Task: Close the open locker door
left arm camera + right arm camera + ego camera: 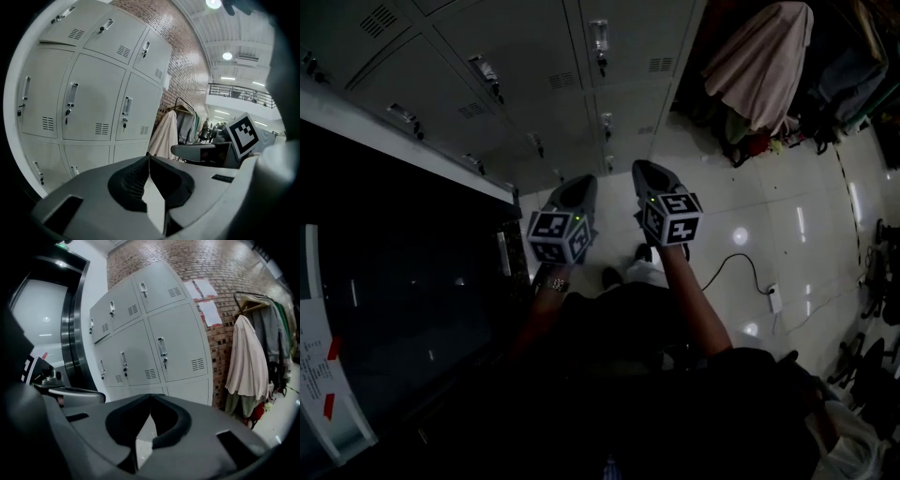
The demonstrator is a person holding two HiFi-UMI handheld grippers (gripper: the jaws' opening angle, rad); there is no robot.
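A bank of grey lockers (534, 56) stands ahead of me, seen also in the left gripper view (93, 98) and the right gripper view (159, 333). One top-row door at the left (61, 26) (98, 324) looks slightly ajar, with a dark gap along its lower edge. The other doors lie flush. My left gripper (579, 185) (150, 158) and right gripper (643, 171) (150, 399) are held side by side, well short of the lockers. Each is shut with nothing between its jaws.
A coat rack with a beige garment (764, 56) (248, 362) stands right of the lockers, against a brick wall. A dark steel-framed doorway (394, 281) is at my left. A cable and power strip (773, 298) lie on the glossy white floor.
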